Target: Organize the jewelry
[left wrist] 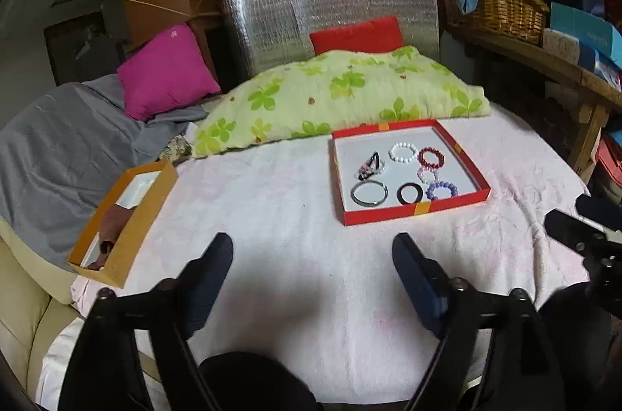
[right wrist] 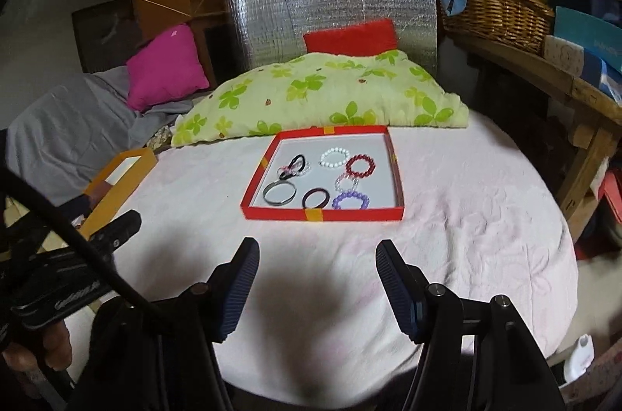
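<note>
A red tray [left wrist: 412,212] [right wrist: 322,215] lies on the pink cloth and holds several bracelets: a white bead one [left wrist: 404,152] [right wrist: 334,157], a dark red one [left wrist: 430,157] [right wrist: 360,166], a purple one [left wrist: 441,190] [right wrist: 351,200], a silver bangle [left wrist: 369,193] [right wrist: 279,193] and a black ring [left wrist: 410,193] [right wrist: 317,198]. An orange box [left wrist: 128,236] [right wrist: 116,177] stands at the left. My left gripper [left wrist: 313,247] and right gripper [right wrist: 317,251] are open and empty, short of the tray.
A green-leaf pillow [left wrist: 342,92] lies behind the tray, with a pink cushion [left wrist: 167,72] and grey blanket [left wrist: 58,146] to the left. A wooden shelf with a wicker basket [left wrist: 501,6] runs along the right. The right gripper's body [left wrist: 583,236] shows at the right edge.
</note>
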The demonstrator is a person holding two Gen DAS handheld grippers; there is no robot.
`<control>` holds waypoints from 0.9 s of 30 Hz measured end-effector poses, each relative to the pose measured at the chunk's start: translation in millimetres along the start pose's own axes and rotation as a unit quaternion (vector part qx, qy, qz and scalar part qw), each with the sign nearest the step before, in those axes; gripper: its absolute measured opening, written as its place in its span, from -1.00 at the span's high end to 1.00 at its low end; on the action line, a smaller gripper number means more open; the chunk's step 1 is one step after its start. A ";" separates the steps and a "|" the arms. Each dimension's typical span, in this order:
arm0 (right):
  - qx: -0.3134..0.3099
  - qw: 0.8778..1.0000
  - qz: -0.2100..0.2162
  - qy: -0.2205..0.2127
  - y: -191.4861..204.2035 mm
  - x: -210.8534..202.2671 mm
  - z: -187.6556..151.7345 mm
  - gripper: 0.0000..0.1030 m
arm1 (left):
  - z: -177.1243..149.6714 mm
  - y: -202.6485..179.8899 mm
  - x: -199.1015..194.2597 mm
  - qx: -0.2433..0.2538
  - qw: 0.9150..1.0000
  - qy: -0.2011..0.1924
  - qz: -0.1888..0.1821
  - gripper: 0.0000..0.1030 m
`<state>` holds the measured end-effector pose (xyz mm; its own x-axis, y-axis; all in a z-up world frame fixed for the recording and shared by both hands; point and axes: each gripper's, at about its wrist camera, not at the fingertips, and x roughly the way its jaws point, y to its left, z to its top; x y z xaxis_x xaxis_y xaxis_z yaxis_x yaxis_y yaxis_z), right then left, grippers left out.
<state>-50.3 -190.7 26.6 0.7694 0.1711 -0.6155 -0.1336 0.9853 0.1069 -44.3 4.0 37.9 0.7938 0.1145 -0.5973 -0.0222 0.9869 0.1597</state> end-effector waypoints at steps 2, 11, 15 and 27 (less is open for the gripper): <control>0.004 1.000 0.001 -0.001 2.3 -5.2 0.7 -0.28 | 0.3 2.5 -8.2 -0.001 1.000 -0.005 0.002 -0.65; 0.017 1.000 -0.003 -0.002 3.8 -16.9 5.0 -0.29 | 2.5 10.5 -25.9 -0.014 1.000 -0.007 0.005 -0.65; 0.016 1.000 -0.003 -0.005 5.5 -21.6 6.1 -0.29 | 3.6 10.7 -30.6 -0.015 1.000 -0.010 0.005 -0.65; 0.025 1.000 -0.007 0.003 4.1 -20.8 6.3 -0.29 | 2.8 16.4 -31.0 -0.030 1.000 -0.004 0.006 -0.66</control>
<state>-62.9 -190.2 44.8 0.7676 0.1580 -0.6212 -0.0921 0.9863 0.1370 -67.5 16.3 61.2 0.7985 0.1253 -0.5889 -0.0674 0.9906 0.1194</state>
